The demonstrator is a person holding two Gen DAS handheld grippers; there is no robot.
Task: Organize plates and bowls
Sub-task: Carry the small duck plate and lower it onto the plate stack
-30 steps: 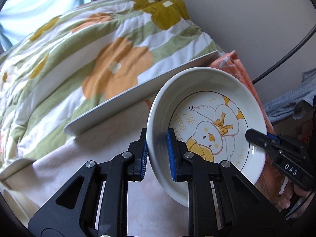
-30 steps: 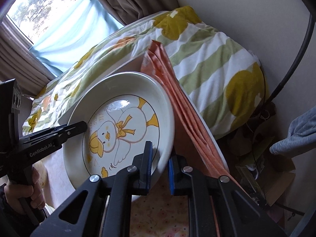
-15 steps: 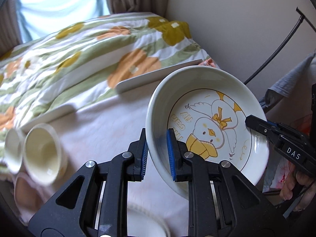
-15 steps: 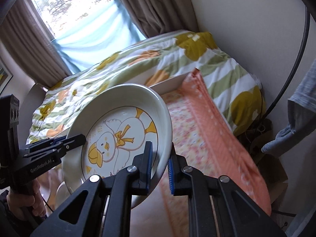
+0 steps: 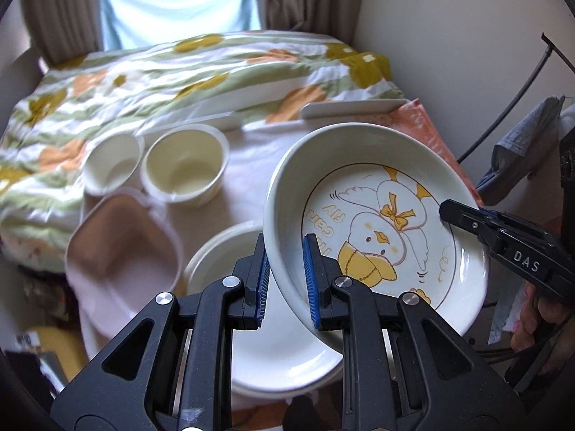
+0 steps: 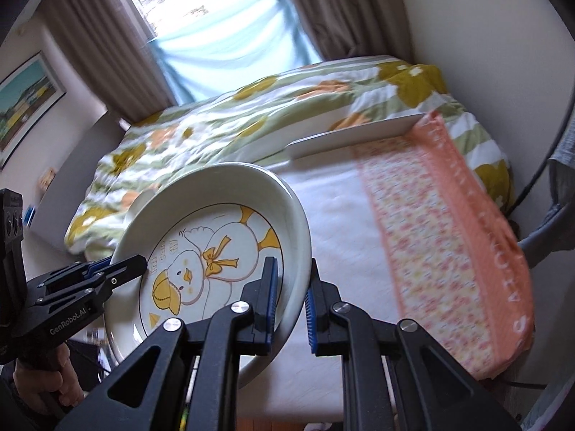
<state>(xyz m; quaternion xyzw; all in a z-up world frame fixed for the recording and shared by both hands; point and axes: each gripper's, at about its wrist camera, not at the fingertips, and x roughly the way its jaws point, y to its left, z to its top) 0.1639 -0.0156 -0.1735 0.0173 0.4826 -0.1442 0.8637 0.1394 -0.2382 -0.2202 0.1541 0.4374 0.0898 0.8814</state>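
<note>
— Above the tabletop (image 5: 248, 143), both are clamping the duck plate (image 5: 377, 222): left gripper (image 5: 285, 280) on its near rim, right gripper (image 6: 291, 305) opposite.
— And since earlier?
— Bowls are coming into view — two cream bowls (image 5: 185, 167), a pink dish (image 5: 122, 258), a white plate (image 5: 273, 352) underneath.

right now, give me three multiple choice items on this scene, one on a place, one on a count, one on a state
1. Where is the white duck-print plate?
A. flat on the bed
B. held tilted above the plain white plate
C. inside the pink square container

2. How many round cream bowls sit behind the pink container?
A. two
B. four
C. none

3. The left gripper is:
A. wide open, empty
B. shut on the duck plate's rim
C. out of view

Answers: 1 B, it hangs tilted over the plain plate. 2 A, two side by side. 3 B, both blue pads pinch the rim.
</note>
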